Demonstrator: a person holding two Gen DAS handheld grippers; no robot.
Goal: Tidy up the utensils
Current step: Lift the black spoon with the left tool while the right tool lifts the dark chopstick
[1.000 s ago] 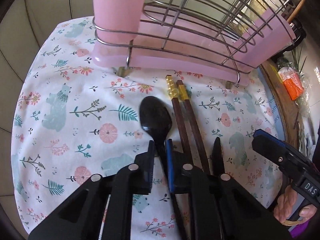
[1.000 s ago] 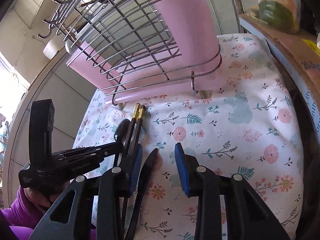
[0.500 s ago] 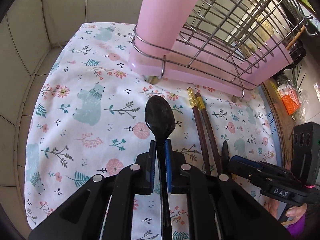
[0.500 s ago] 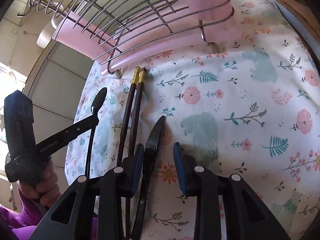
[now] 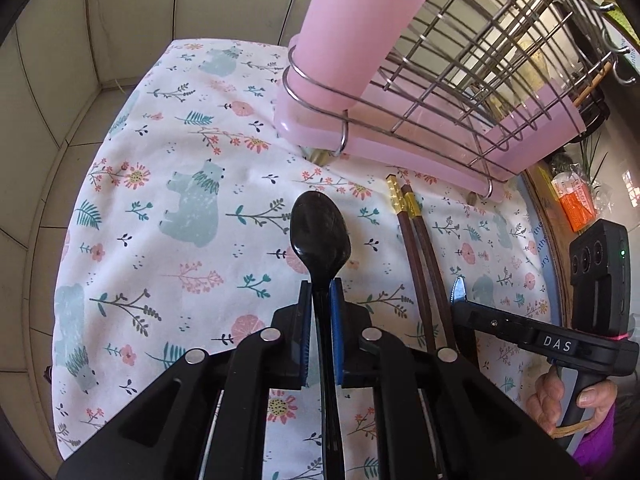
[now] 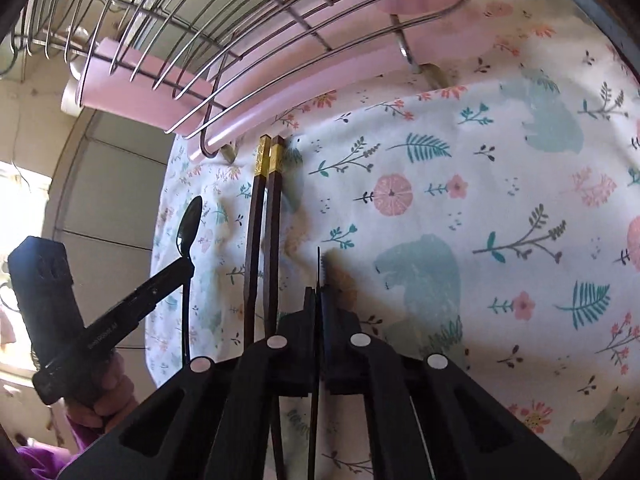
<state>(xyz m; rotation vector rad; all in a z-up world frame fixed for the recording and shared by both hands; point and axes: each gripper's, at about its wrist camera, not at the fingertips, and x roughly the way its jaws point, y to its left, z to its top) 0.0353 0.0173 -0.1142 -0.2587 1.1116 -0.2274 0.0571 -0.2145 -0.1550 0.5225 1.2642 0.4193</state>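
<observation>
My left gripper [image 5: 320,292] is shut on the neck of a black spoon [image 5: 319,236], whose bowl points toward the rack above the floral cloth. My right gripper [image 6: 319,300] has just shut on a black serrated knife [image 6: 320,268], held edge-up between the pads; from the left wrist view its tip [image 5: 458,289] pokes out past the right gripper [image 5: 464,306]. A pair of brown chopsticks with gold ends [image 5: 416,240] lies on the cloth between spoon and knife, also visible as chopsticks [image 6: 264,220] just left of my right gripper. The left gripper [image 6: 186,268] with the spoon [image 6: 190,226] shows at the left.
A wire dish rack with pink tray and pink cup holder [image 5: 360,32] stands at the back of the floral cloth [image 5: 160,200]. Tiled wall lies to the left. A wooden edge and an orange packet [image 5: 576,204] are at the right. Hands hold both gripper handles.
The right gripper's jaws closed on the knife, which turned from flat onto its edge. The left gripper lifted the spoon and drew back a little from the rack.
</observation>
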